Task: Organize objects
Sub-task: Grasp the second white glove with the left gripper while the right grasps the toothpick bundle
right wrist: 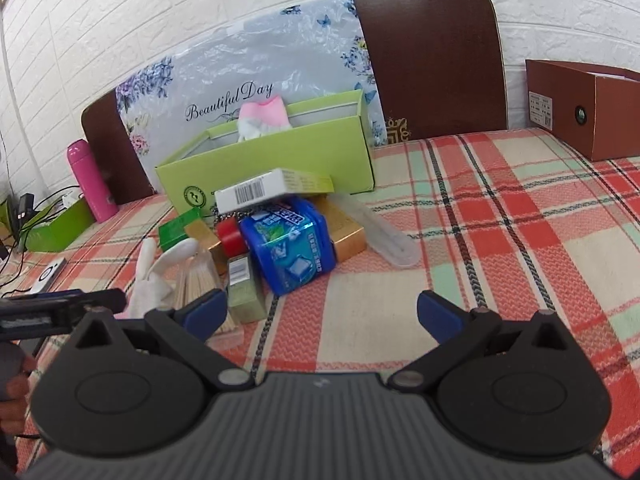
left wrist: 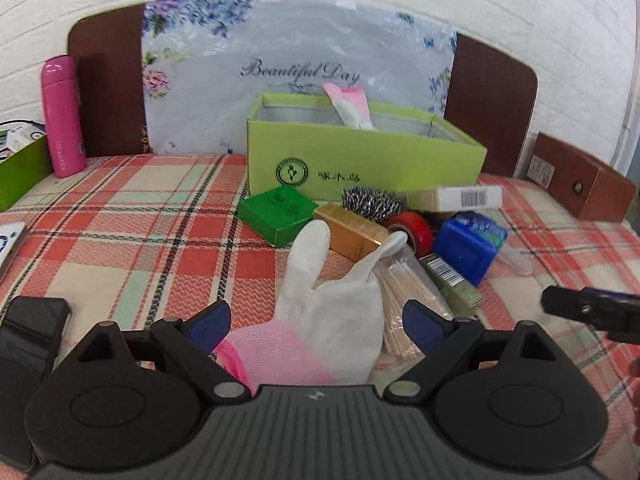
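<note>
A white and pink glove (left wrist: 332, 312) lies flat on the plaid cloth, its cuff between the blue pads of my left gripper (left wrist: 316, 326); the jaws stand wide and do not press it. Behind it is a pile: small green box (left wrist: 276, 208), gold box (left wrist: 352, 232), steel scrubber (left wrist: 372, 200), red tape roll (left wrist: 412, 228), blue pack (right wrist: 292, 244), stick bundle (left wrist: 400, 292), pale green box (right wrist: 246, 292). An open lime-green box (left wrist: 360, 152) behind holds another glove (left wrist: 352, 108). My right gripper (right wrist: 323, 315) hangs open over bare cloth, right of the pile.
A pink bottle (left wrist: 62, 116) stands far left by the brown headboard (left wrist: 108, 92). A brown box (right wrist: 580, 108) sits at the far right. A clear plastic case (right wrist: 384, 236) lies right of the pile. A dark phone (left wrist: 28, 340) lies beside my left gripper.
</note>
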Demonstrator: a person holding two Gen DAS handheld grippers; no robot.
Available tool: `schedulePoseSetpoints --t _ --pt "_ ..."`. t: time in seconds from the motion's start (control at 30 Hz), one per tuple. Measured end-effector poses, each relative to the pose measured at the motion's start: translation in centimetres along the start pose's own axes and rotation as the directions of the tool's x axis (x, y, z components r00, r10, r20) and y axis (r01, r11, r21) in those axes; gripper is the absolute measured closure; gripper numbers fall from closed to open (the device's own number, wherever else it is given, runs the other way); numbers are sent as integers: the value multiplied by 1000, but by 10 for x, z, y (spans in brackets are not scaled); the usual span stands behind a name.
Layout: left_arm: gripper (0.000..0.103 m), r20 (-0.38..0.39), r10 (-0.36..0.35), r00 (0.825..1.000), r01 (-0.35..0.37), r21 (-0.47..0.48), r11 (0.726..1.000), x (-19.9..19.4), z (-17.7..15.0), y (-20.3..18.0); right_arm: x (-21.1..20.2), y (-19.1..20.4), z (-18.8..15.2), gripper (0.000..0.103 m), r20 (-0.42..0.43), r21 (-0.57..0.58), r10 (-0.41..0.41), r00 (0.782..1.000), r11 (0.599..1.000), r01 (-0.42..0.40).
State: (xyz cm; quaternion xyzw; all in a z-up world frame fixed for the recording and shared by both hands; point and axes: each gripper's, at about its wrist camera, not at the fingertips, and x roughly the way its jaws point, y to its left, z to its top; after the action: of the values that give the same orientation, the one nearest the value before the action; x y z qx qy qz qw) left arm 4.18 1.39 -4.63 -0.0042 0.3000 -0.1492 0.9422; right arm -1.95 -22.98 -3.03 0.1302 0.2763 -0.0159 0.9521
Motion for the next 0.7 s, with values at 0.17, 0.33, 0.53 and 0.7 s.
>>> schedulePoseSetpoints --t 0.17,0.33,0.53,0.7 --pt "73 -81 -94 992 89 -59 994 22 -4 5 -2 8 -2 0 -4 -51 31 1000 998 -31" --pt "88 -67 -122 990 118 -68 991 -2 -7 12 10 40 -9 16 -61 -183 120 991 975 -129" --pt "88 -55 -57 997 54 -51 997 -24 -13 22 37 85 -15 37 -109 -345 191 975 913 -218" --pt "78 -71 -37 997 30 -95 995 -22 -17 33 64 105 -15 40 -143 -408 197 970 881 -240"
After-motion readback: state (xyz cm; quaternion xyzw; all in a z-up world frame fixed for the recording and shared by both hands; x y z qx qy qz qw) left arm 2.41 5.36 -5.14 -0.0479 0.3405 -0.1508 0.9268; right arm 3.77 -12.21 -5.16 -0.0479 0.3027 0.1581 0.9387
